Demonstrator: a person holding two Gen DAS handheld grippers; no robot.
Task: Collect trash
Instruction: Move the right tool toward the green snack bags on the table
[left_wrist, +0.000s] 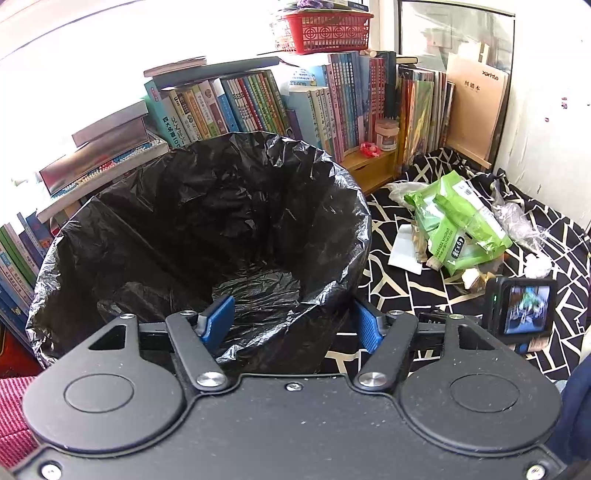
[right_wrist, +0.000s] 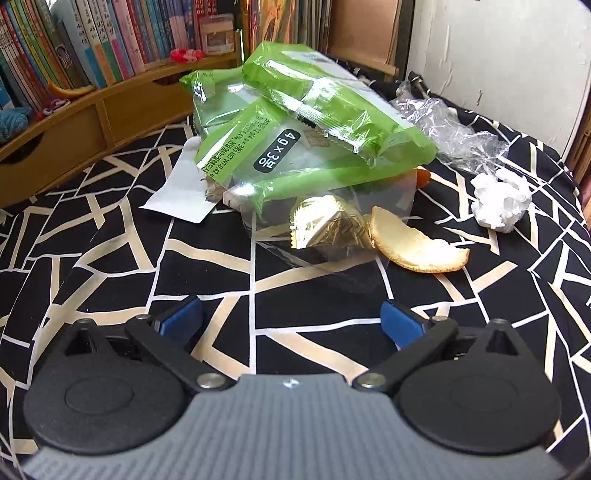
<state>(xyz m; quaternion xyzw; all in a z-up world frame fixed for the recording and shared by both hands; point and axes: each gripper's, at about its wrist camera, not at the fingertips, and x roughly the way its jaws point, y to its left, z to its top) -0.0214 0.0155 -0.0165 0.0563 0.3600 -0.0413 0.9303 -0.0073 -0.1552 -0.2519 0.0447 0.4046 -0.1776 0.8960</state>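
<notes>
The left gripper (left_wrist: 291, 323) straddles the bin (left_wrist: 207, 236) rim, jaws half spread and not yet pinching the liner, probably to steady it, while the right gripper (right_wrist: 291, 319), spread and empty, faces the trash (right_wrist: 314, 147) heaped at twelve o'clock.

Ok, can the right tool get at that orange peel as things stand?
Probably yes. The right tool is open and empty, and bare cloth lies between it and the orange peel, though the gold wrapper touches the peel's left edge.
</notes>
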